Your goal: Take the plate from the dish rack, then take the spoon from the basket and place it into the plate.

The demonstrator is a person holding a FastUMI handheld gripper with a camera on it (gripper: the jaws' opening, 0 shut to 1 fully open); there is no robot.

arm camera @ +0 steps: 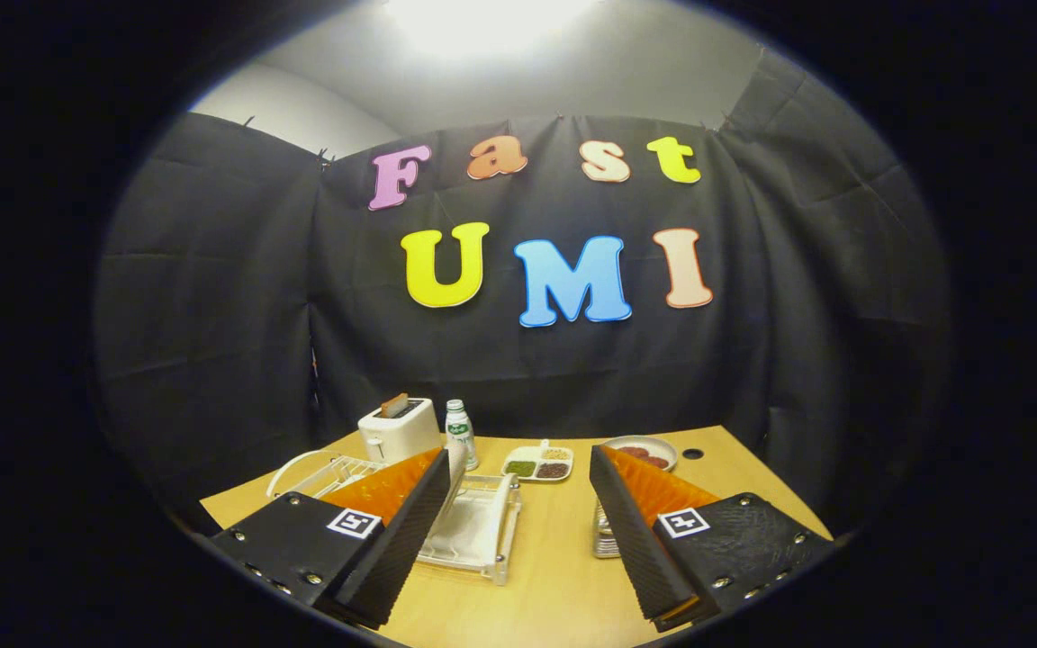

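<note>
Broadly, the wooden counter (563,576) fills the lower middle of the frame, running back to the black cloth wall. The gripper (518,468) hangs above its near part, held about level and looking along the counter, with its two fingers spread wide apart and nothing between them; one finger (410,531) rises from the lower left of the frame and the other finger (631,531) from the lower right, both slanting inward toward the middle.

The white dish rack (482,526) sits on the counter in the lower middle, just inside and partly behind the left finger, its wire part (320,472) reaching out to the left of that finger. A pale, upright edge at the tip of the left finger may be the plate (455,472) standing in the rack, but I cannot tell for certain. The basket (605,535), a small metallic thing, peeks out just behind the right finger in the lower right; whether the spoon lies in it is hidden.

Farther back, left of centre, stands a white toaster (400,430) with a brown slice (394,404) in its slot, and a bottle (459,434) just right of it. A white divided tray (538,463) of small foods lies at centre, and a round dish (642,449) with dark red pieces lies to its right, beyond the right fingertip. A small dark hole (692,454) marks the counter beside that dish.
</note>
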